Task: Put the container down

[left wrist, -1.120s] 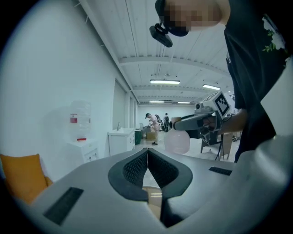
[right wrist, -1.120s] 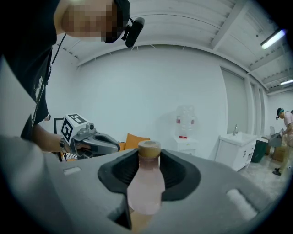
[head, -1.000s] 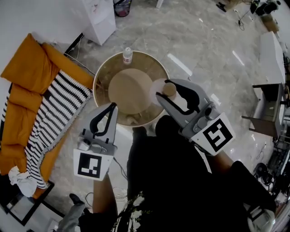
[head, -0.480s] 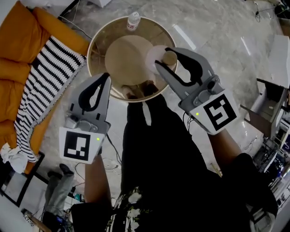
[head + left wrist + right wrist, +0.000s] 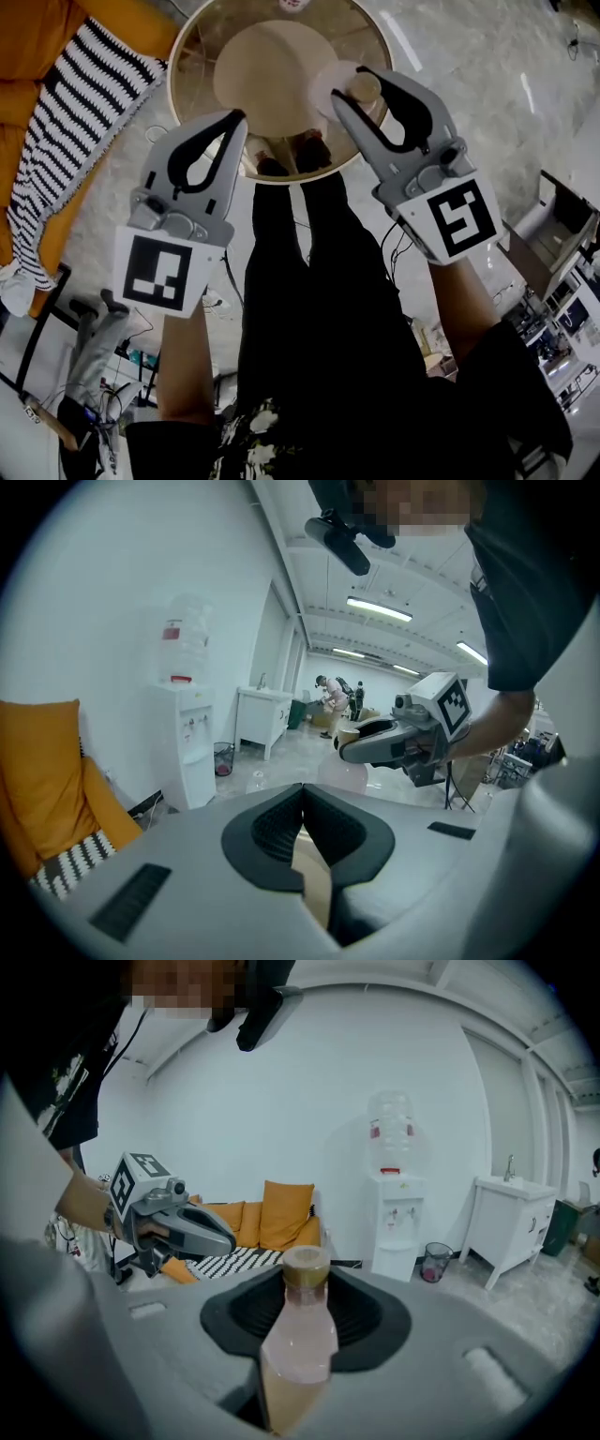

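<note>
now the right hand-held gripper (image 5: 361, 89), clamped on the bottle (image 5: 296, 1335), has dropped closer to the table (image 5: 262, 56); the left hand-held gripper (image 5: 234, 118) is closed and empty; set-down looks near

White walls (image 5: 281, 1091), pale marble floor (image 5: 469, 66), an orange sofa (image 5: 33, 37) and a water dispenser (image 5: 395, 1218).
</note>
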A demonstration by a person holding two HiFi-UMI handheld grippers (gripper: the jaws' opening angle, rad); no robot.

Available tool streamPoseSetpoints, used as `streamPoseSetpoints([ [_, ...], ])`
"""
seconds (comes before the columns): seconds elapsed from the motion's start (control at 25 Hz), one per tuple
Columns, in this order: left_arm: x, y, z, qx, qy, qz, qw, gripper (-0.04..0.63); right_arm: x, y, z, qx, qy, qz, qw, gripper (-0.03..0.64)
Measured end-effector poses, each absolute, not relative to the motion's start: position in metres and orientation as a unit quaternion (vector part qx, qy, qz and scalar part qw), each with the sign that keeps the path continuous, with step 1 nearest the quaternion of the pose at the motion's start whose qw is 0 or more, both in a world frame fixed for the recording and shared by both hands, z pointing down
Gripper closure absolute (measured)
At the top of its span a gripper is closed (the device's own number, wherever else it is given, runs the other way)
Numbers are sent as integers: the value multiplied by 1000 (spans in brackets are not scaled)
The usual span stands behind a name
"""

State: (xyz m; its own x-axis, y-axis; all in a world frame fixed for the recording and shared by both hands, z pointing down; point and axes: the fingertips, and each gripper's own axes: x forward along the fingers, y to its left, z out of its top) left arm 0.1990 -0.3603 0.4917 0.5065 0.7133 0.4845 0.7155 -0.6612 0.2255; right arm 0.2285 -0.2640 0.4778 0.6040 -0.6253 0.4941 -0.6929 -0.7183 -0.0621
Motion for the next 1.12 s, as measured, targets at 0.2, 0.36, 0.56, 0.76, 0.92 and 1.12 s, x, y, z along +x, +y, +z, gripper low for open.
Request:
streamPoseSetpoints([
  [0.2,210,-354,544,-862,-404,-305,-10,583,237,-263,541,881,-378,274,77,482],
  [0.36,215,-345,566,-858,-406,-316,-10,583,240,-257,566,877,-380,288,66,482],
  [0.56,224,-353,595,-855,-403,-325,-17,583,251,-272,593,871,-388,296,60,482],
  [0.76,226,-353,622,-853,-394,-341,-25,583,257,-276,618,870,-394,292,61,482],
  [0.92,220,-347,630,-850,-398,-343,-27,582,252,-274,627,867,-394,301,61,482],
  [1.12,224,-347,663,-846,-398,-353,-24,583,249,-275,658,859,-403,309,67,482],
])
